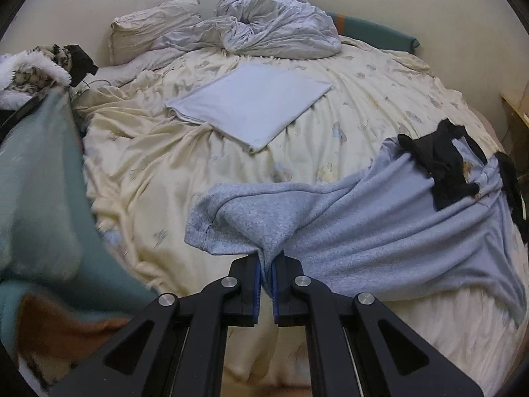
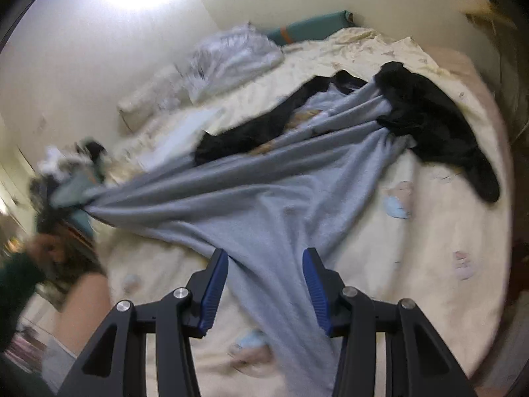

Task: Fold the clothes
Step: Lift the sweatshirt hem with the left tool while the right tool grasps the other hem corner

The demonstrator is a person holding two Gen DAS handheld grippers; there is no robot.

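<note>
1. Your left gripper (image 1: 266, 258) is pinched tight on a bunched edge of the grey sweatshirt (image 1: 380, 218), with the cloth squeezed between its blue pads (image 1: 258, 274).
2. From that pinch the sweatshirt stretches away to the right across the cream bedsheet (image 1: 148, 165), pulled into long creases.
3. Your right gripper (image 2: 265, 284) stands with its jaws spread apart. The sweatshirt's lower part runs between the two blue pads (image 2: 215, 291), but they do not press on it.
4. In the right wrist view the sweatshirt draws taut toward the left, where it ends in a tight bunch near your blurred hand (image 2: 46, 248).
5. A black garment (image 2: 429, 122) lies on the far end of the sweatshirt, draped over it and onto the sheet.
6. A folded pale cloth (image 1: 251, 102) lies flat in the middle of the bed, well apart from the sweatshirt.
7. A crumpled duvet (image 1: 274, 23) and a pillow (image 1: 155, 23) sit against the wall.
8. A teal blanket (image 1: 39, 182) hangs at the left edge of the left wrist view.
</note>
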